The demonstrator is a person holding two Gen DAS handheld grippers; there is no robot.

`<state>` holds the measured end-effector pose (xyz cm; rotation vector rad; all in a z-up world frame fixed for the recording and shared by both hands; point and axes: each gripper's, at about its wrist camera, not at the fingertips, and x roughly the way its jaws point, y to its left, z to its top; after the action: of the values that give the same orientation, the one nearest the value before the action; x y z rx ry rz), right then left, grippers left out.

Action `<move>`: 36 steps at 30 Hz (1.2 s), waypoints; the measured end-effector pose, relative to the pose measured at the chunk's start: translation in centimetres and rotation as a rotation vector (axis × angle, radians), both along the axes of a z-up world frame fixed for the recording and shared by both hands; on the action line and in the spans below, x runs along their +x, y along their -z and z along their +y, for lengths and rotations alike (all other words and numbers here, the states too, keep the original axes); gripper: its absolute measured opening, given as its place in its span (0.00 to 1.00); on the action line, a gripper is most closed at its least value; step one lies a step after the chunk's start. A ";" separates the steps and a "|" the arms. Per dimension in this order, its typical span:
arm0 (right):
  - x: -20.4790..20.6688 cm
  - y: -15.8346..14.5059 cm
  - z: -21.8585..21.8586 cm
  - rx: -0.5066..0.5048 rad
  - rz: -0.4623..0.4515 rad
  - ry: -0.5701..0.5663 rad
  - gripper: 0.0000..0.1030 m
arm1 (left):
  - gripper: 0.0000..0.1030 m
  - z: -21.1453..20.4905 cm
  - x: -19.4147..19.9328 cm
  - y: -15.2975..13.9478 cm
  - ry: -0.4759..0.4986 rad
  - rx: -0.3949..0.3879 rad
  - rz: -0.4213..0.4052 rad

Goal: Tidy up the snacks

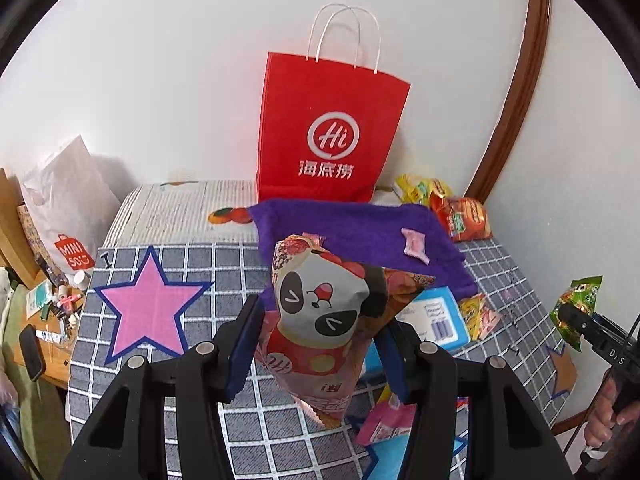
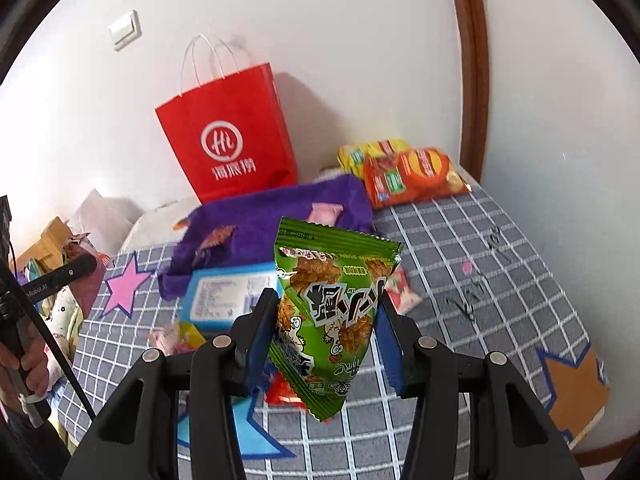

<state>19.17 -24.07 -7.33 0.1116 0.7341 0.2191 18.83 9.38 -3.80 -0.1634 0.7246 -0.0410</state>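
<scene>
Two snack packets aloft: panda packet (image 1: 320, 320) between left fingers (image 1: 244, 344), green packet (image 2: 332, 320) between right fingers (image 2: 260, 340).

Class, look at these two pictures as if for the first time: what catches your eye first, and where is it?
First, the two held snacks: a panda snack bag gripped in the left gripper, and a green snack bag gripped in the right gripper, both lifted above the checked tablecloth. Behind them a red paper bag stands against the wall, and a pink star marks the cloth's left side.
</scene>
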 end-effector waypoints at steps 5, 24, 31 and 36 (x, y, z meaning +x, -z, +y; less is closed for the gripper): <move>1.8 -1.5 0.8 -0.010 -0.024 -0.022 0.46 | 0.50 0.1 1.2 -1.1 0.002 -0.030 -0.011; 10.7 -1.0 2.7 0.074 0.034 -0.062 0.46 | 0.50 -0.1 8.3 -1.4 0.008 -0.076 -0.019; 13.4 -0.8 3.5 0.074 0.046 -0.080 0.46 | 0.50 -0.8 10.6 -1.3 0.026 -0.078 -0.015; 15.3 -0.9 4.3 0.069 0.045 -0.098 0.46 | 0.50 -0.9 11.8 -1.2 0.029 -0.071 -0.017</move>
<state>34.43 -19.80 -6.48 0.1470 0.7774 0.3364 30.59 8.53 -2.59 -0.2205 0.7090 -0.0958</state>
